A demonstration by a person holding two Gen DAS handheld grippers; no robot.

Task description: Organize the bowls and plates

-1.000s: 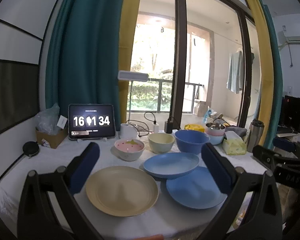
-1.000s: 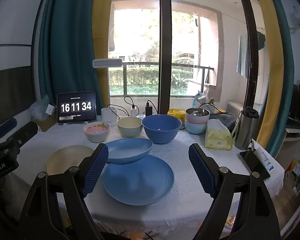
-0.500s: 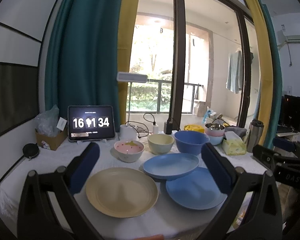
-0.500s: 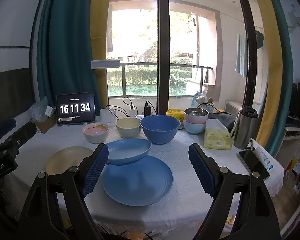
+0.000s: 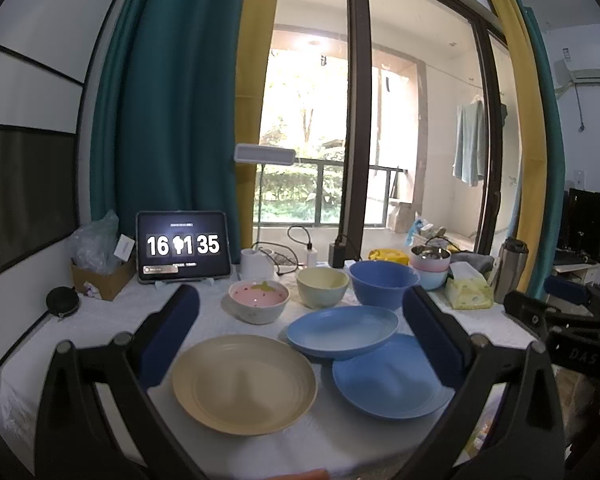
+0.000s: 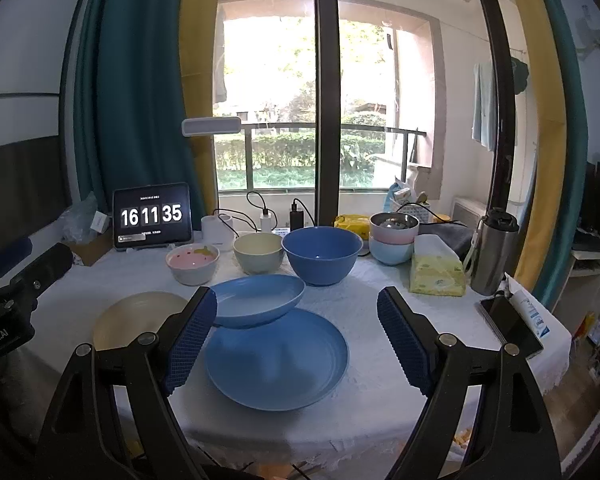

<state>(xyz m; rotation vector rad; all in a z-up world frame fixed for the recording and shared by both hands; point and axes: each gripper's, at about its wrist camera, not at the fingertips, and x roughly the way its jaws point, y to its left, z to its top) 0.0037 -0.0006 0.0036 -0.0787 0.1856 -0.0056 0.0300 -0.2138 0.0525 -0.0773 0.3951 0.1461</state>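
While both tongs hover above the near edge of the counter point(image 6: 380, 300), nothing is gripped. From the left: the left tongs point(image 5: 296, 330) are spread wide and empty, with the cream plate point(image 5: 244, 382) lying flat just ahead between their pads. Behind it stands a row of bowls: pink bowl point(image 5: 259, 301), cream bowl point(image 5: 322, 287), blue bowl point(image 5: 383, 282). The blue oval dish point(image 6: 256, 300) rests with its near rim overlapping the blue plate point(image 6: 276, 358), apparently unsorted. The right tongs point(image 6: 296, 344) are likewise spread and empty, with the blue plate lying between their pads, judged the nearest candidate for pickup.
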